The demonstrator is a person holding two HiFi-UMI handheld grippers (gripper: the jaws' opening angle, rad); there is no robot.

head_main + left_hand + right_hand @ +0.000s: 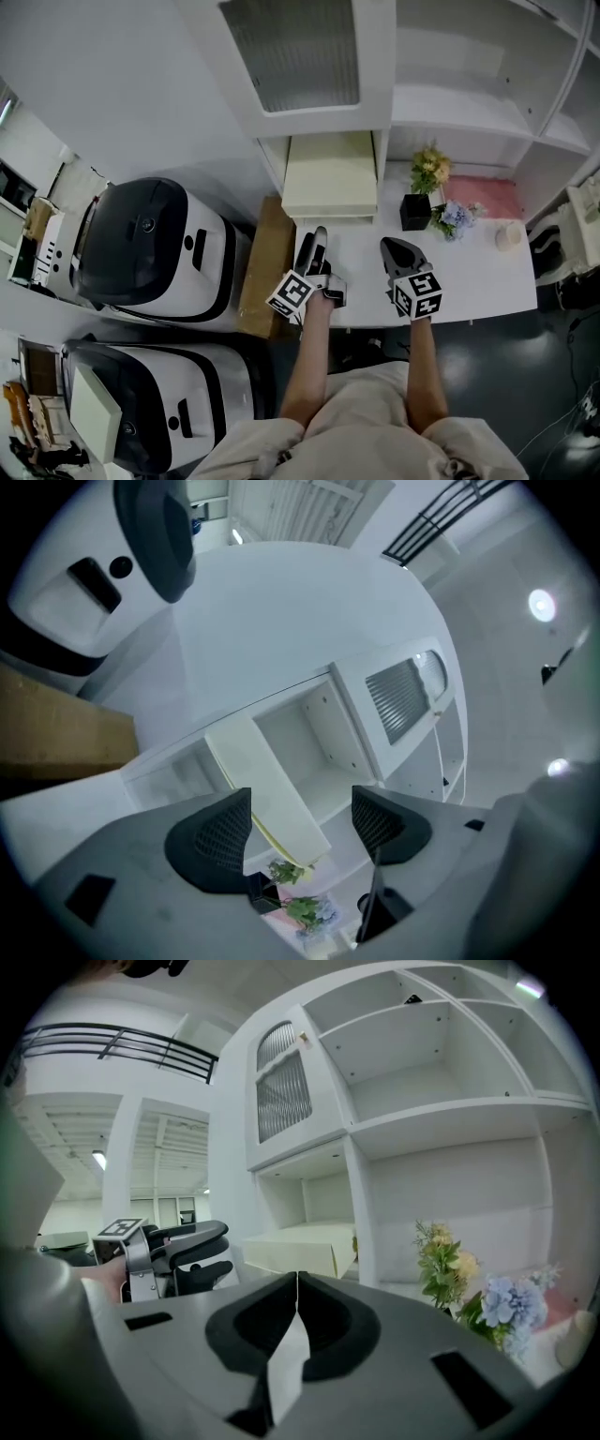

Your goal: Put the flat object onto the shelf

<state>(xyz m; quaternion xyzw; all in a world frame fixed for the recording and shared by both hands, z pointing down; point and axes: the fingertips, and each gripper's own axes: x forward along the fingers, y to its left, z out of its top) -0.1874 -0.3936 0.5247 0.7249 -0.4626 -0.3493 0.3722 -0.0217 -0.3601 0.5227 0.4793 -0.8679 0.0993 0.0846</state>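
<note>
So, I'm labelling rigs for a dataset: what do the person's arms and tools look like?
The left tool and right tool are grey and black with black pads; each carries a white cube with black square markers. The forearms show no sleeves; beige trousers.

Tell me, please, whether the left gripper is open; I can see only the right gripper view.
Observer: Yes. In its own view the left gripper has its jaws apart with nothing between them.
Operator: Thank you. What does the head view add?
Observer: The flat box lies in a compartment of the shelf, and its front end sticks out over the table.
Operator: And to the left of the table?
Observer: A brown cardboard box stands beside the table's left edge, out of your view.
</note>
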